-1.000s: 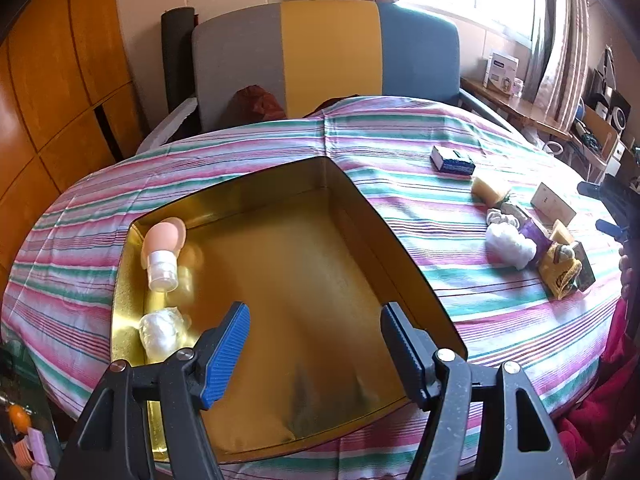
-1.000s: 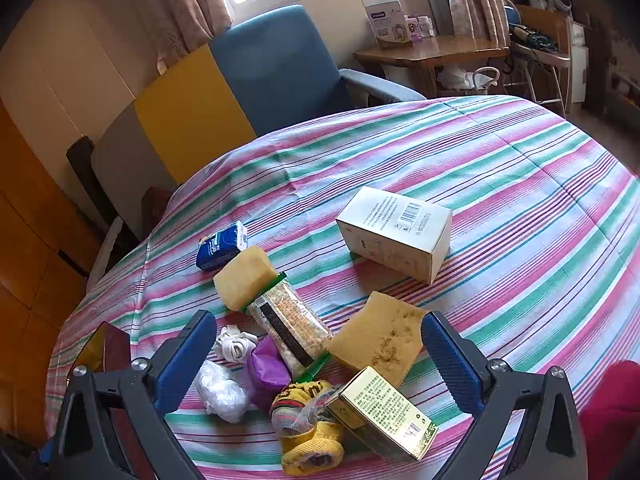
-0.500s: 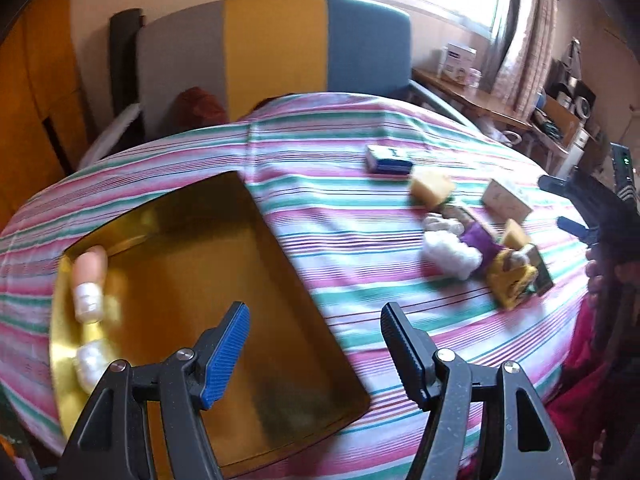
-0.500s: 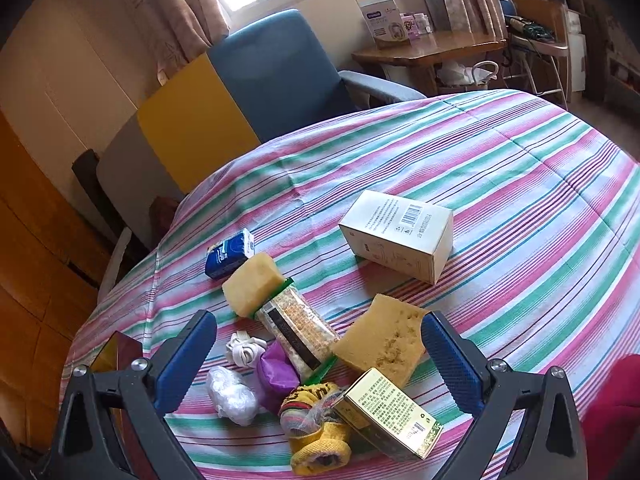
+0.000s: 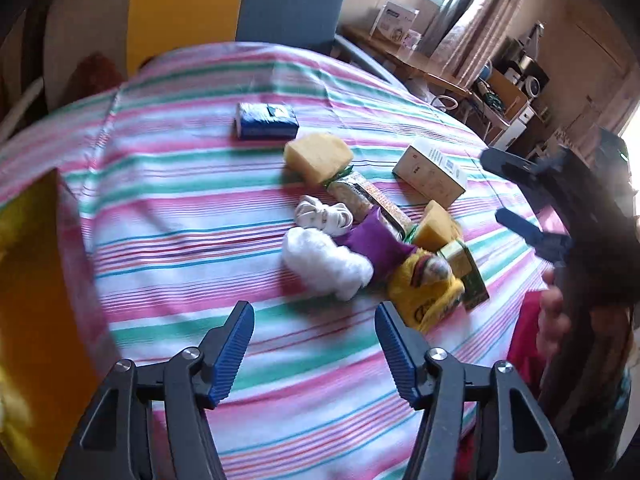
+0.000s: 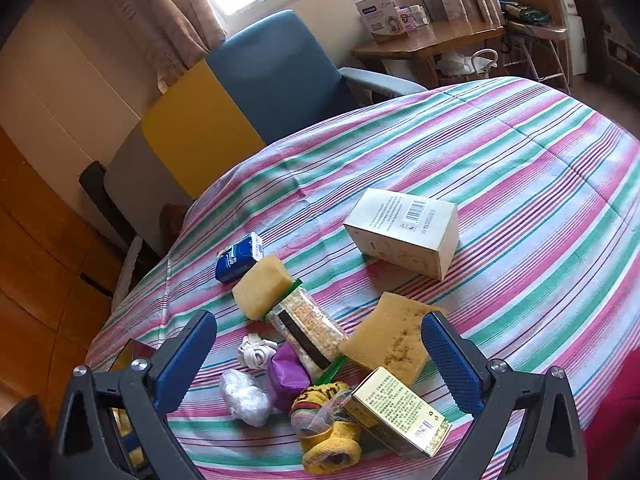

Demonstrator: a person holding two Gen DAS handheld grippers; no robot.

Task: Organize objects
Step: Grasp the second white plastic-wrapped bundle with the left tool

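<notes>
A pile of small items lies on the striped tablecloth: a white plastic wad (image 5: 324,260) (image 6: 244,396), a purple pouch (image 5: 376,240) (image 6: 286,372), a yellow sock bundle (image 5: 428,288) (image 6: 328,432), two yellow sponges (image 5: 318,156) (image 6: 392,340), a snack bar (image 6: 306,328), a white cord (image 5: 324,214), a gold box (image 6: 400,412), a white carton (image 5: 432,168) (image 6: 404,232) and a blue tissue pack (image 5: 266,120) (image 6: 238,258). My left gripper (image 5: 314,344) is open and empty, just short of the white wad. My right gripper (image 6: 320,356) is open and empty over the pile.
The gold tray (image 5: 36,300) sits at the left edge of the left wrist view, blurred. A blue, yellow and grey chair (image 6: 240,108) stands behind the table. A wooden side table (image 6: 432,40) with boxes is at the back right.
My left gripper has swung right, from over the gold tray to facing the pile of items. My right gripper has stayed open over the pile, shifting only slightly.
</notes>
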